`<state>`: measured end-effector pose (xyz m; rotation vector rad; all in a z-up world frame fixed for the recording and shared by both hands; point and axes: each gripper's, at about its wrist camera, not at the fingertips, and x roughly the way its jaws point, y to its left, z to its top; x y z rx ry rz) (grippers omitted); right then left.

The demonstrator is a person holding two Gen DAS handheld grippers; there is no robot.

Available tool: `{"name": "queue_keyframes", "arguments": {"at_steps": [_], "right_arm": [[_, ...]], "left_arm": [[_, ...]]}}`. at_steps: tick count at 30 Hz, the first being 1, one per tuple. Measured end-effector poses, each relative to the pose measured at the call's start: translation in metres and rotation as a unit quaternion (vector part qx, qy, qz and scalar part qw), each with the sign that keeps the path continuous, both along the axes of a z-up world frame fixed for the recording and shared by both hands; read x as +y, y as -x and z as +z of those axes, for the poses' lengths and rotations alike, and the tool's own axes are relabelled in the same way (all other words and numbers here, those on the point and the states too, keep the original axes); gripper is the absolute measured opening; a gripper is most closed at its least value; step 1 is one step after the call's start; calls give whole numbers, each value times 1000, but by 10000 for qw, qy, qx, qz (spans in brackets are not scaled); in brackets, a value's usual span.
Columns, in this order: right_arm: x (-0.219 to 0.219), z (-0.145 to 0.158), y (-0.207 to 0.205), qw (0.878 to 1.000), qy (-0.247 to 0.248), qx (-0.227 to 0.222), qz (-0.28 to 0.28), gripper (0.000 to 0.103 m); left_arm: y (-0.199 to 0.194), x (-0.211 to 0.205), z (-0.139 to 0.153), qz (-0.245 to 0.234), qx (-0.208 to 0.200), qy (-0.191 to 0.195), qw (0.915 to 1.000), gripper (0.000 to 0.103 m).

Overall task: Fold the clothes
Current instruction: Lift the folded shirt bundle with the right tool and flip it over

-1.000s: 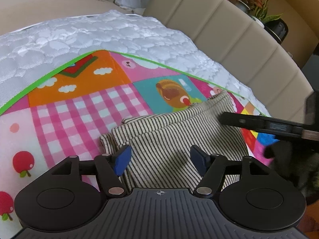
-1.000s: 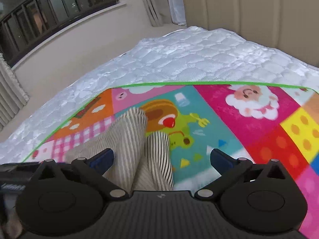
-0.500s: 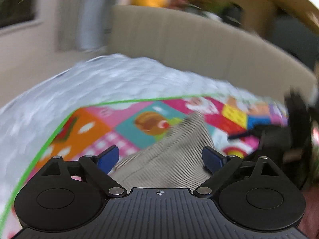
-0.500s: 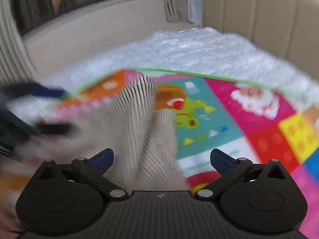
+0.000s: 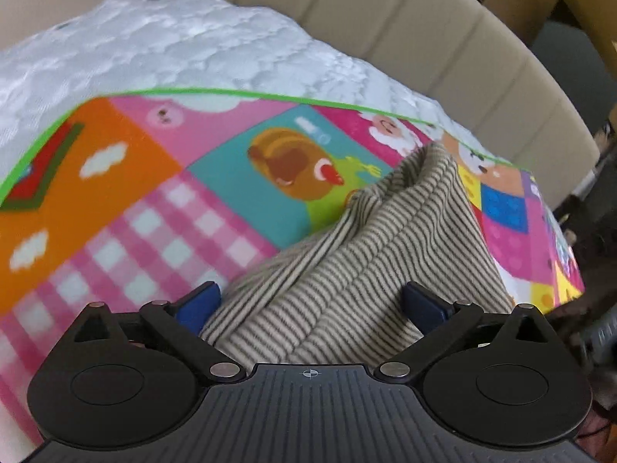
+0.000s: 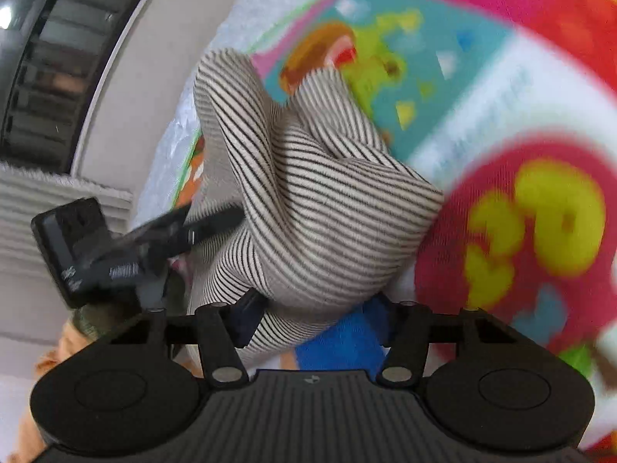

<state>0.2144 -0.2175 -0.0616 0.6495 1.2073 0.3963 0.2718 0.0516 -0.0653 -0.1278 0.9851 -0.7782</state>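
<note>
Left wrist view, left to right: white quilted mattress cover (image 5: 173, 46), puffy stitched texture, fills the far left and top. Over it lies a glossy patchwork play mat (image 5: 127, 200) with a thin green border; panels run orange with clouds, pink gingham, teal with a cartoon hen, then pink and yellow blocks at right. The left gripper (image 5: 310, 305) is black plastic with blue pads (image 5: 196, 303), jaws spread wide, nothing pinched. The striped garment (image 5: 347, 270), soft ribbed knit in cream with thin dark stripes, is bunched into a peaked mound on the mat, its near end lying between the open fingers. Behind it is a beige padded headboard (image 5: 424, 34) with vertical channels. The far right edge is dark and blurred; I cannot tell what it is.

Right wrist view, tilted and motion-blurred: dark window rail upper left, the left gripper body (image 6: 96, 247) seen side-on at left, touching the cloth edge. The striped garment (image 6: 308, 208) hangs in twisted rounded folds at centre. The right gripper (image 6: 314, 320) has its jaws at a narrow gap; cloth crosses the left pad, but whether it is pinched I cannot tell. Red, yellow and teal mat (image 6: 540, 208) lies at right.
</note>
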Motion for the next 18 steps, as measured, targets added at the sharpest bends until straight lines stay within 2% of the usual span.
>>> {"name": "queue_keyframes", "arguments": {"at_steps": [5, 9, 12, 15, 17, 18], "right_arm": [[-17, 26, -33, 9958, 562, -701, -198, 57], [-3, 40, -63, 9835, 1218, -1305, 289, 57], [6, 51, -75, 9726, 1487, -1736, 424, 58], [-2, 62, -73, 9729, 1312, -1879, 302, 66], [-5, 71, -60, 9668, 1383, -2119, 354, 75], [-6, 76, -50, 9608, 1523, -2279, 412, 76]], "left_arm": [[16, 6, 3, 18, 194, -32, 9998, 96], [44, -15, 4, -390, 389, -134, 9984, 96], [69, -41, 1, -722, 548, 42, 9959, 96], [94, -65, 2, -1131, 699, 331, 9906, 94], [108, -74, 13, -1414, 541, 241, 9882, 94], [112, -73, 19, -1420, 465, 213, 9885, 95]]}}
